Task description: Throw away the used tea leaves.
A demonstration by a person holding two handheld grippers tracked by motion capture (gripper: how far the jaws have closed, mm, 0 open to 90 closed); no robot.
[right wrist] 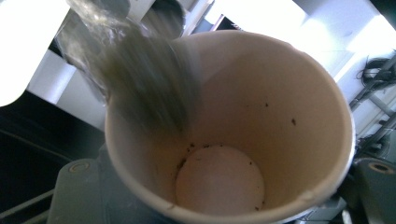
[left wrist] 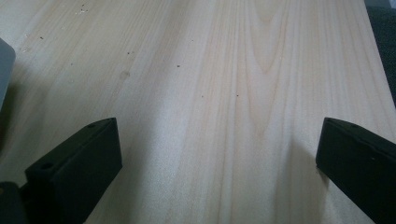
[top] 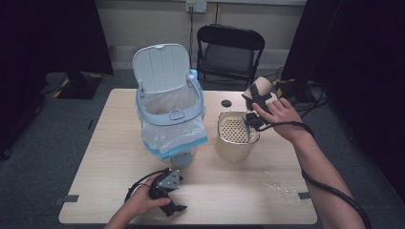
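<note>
Dim room, pale wooden counter point(top: 229, 191). Left gripper point(top: 168, 193) rests, fingers spread. Right gripper point(top: 258, 102) apparently pinches a tilted paper cup point(right wrist: 261, 116); dregs could miss the strainer tub point(top: 236, 136).

The high view is dim, its far corners nearly black, while the counter point(top: 119, 157) catches soft overhead light. In the left gripper view, soft shadows spread beside the jaws. In the right gripper view, the background blows out white, and a blurred dark streak smears the paper cup point(right wrist: 261, 116).
</note>
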